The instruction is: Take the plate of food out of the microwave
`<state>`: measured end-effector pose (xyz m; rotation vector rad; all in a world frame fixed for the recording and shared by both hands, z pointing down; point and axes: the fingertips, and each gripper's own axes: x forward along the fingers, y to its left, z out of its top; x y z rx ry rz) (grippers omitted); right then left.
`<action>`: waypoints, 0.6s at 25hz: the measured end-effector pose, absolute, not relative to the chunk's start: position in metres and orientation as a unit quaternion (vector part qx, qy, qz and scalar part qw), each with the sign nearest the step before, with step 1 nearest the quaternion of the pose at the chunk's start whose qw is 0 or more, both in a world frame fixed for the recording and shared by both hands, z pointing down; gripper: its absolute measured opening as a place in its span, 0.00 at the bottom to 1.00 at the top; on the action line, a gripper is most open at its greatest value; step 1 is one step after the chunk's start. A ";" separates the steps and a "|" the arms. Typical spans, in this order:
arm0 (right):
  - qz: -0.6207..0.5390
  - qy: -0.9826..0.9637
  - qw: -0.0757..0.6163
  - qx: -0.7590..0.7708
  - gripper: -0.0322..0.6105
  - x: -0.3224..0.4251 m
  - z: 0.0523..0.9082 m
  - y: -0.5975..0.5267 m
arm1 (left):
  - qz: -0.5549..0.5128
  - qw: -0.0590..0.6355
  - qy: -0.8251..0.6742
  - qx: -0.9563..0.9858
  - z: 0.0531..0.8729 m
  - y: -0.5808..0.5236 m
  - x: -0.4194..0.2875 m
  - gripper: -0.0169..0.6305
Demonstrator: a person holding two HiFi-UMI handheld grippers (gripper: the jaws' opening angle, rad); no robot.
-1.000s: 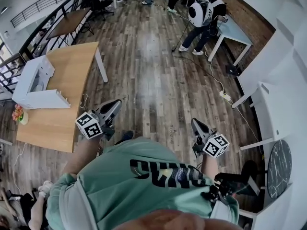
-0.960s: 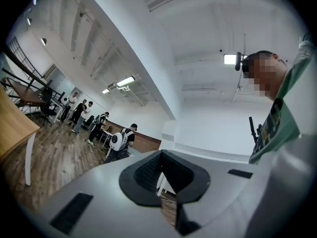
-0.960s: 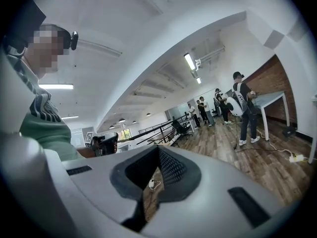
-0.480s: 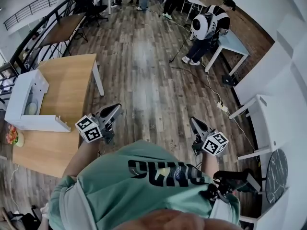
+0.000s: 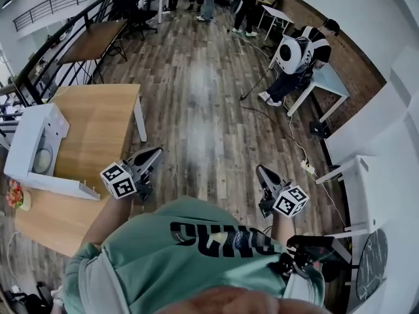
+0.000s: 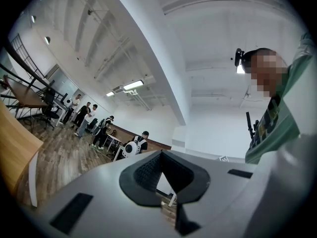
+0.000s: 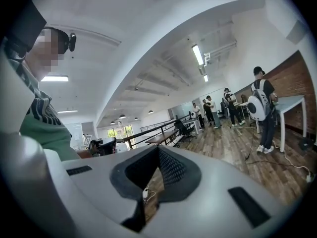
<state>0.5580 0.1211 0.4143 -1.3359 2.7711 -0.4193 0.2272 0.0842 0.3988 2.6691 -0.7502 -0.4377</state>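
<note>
1. Your left tongs [image 5: 156, 153] are drawn fully together and carry nothing. In the left gripper view [image 6: 161, 155] the dark ribbed pads [image 6: 146, 172] meet at the tips.
2. Your right tongs [image 5: 260, 170] are closed to a thin slit and are also empty. In the right gripper view [image 7: 158, 150] only floor shows through the slit between the pads [image 7: 172, 170].
3. In the head view both tongs point toward 12 o'clock over the dark wood-plank floor [image 5: 196, 110], one on each side of your green shirt.
4. The white box-shaped microwave [image 5: 26, 139] stands at 9 o'clock from your left tongs, on the light wooden counter [image 5: 98, 120]. Its door [image 5: 57, 187] is swung open.
5. The pale round plate [image 5: 42, 160] sits inside the microwave's cavity. You cannot make out the food on it from here.
6. Your left tongs are well apart from the microwave and near the counter's 3 o'clock edge. Your right tongs are farther off, at 3 o'clock from the left.
7. At 1 o'clock a person with a round white backpack [image 5: 296, 52] stands beside a pale blue table [image 5: 327, 78].
8. More people stand at 12 o'clock, at the far end of the floor.
</note>
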 end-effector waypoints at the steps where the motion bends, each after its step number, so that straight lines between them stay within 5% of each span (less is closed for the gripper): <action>1: -0.136 0.895 0.018 -0.424 0.06 0.556 0.416 0.110 | -0.154 0.168 -0.271 0.935 0.401 0.078 0.225 0.03; 15: -0.143 0.947 0.006 -0.286 0.06 0.611 0.427 -0.090 | -0.173 0.160 -0.406 0.883 0.409 -0.022 0.286 0.03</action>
